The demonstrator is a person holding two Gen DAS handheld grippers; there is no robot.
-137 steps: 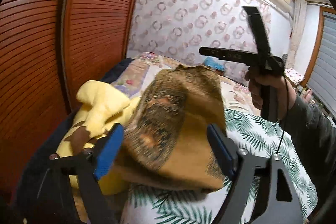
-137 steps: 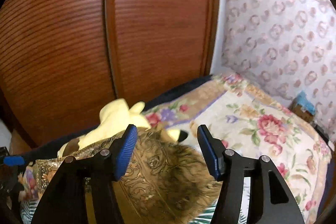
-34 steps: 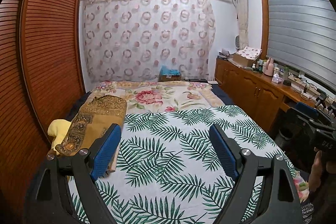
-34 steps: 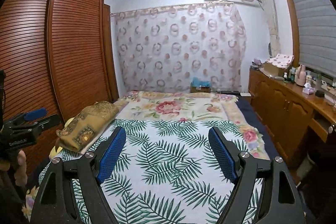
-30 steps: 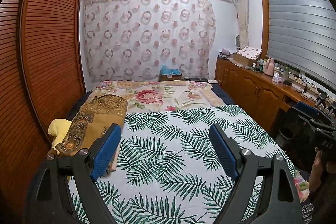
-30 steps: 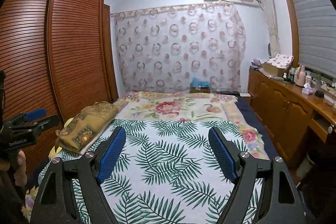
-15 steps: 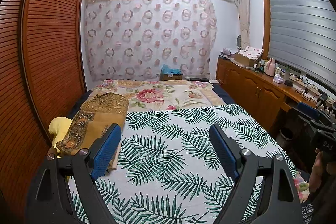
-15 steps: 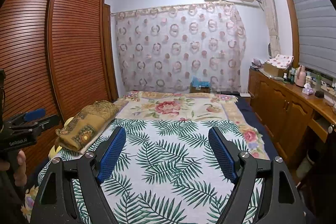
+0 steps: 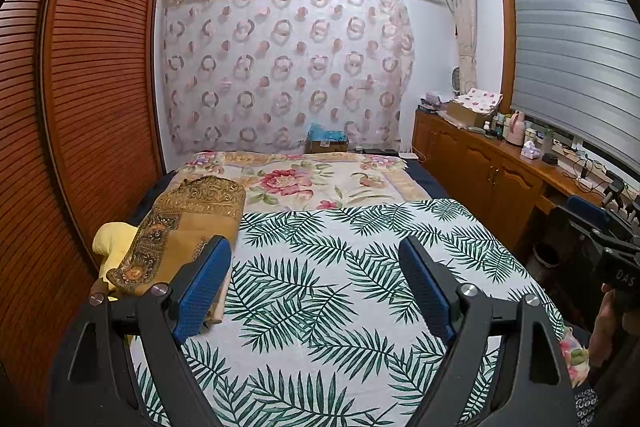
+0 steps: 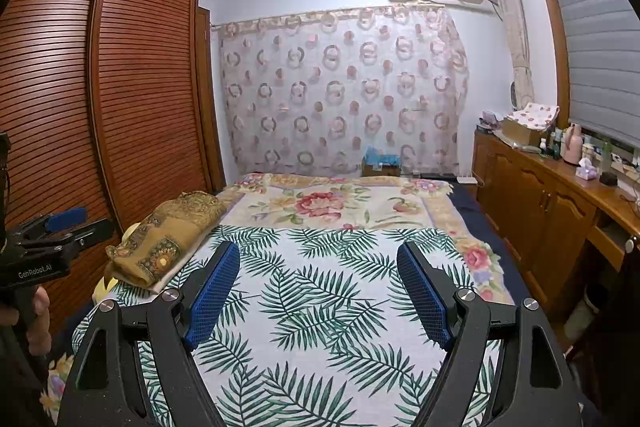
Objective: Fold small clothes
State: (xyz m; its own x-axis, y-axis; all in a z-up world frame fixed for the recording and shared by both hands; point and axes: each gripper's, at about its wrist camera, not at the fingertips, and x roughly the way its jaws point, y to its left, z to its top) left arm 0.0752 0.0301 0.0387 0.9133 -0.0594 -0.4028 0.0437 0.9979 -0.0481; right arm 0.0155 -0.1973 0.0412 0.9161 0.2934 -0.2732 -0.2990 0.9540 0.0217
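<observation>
While both the left tool point(image 9: 314, 269) and the right tool point(image 10: 318, 273) hang spread wide with nothing between them, the folded brown cloth point(image 9: 188, 227) at ten o'clock on the bed point(image 9: 340, 287) looks soft, light and floppy, so pinch its edge.

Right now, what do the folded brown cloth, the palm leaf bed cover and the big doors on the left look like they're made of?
Folded brown cloth: soft woven fabric, gold ornamental print, matte; it drapes in folds.
Palm leaf bed cover: thin printed textile, probably cotton, matte; it lies flat.
Doors: reddish-brown slatted wood or wood-look, slightly glossy.
</observation>
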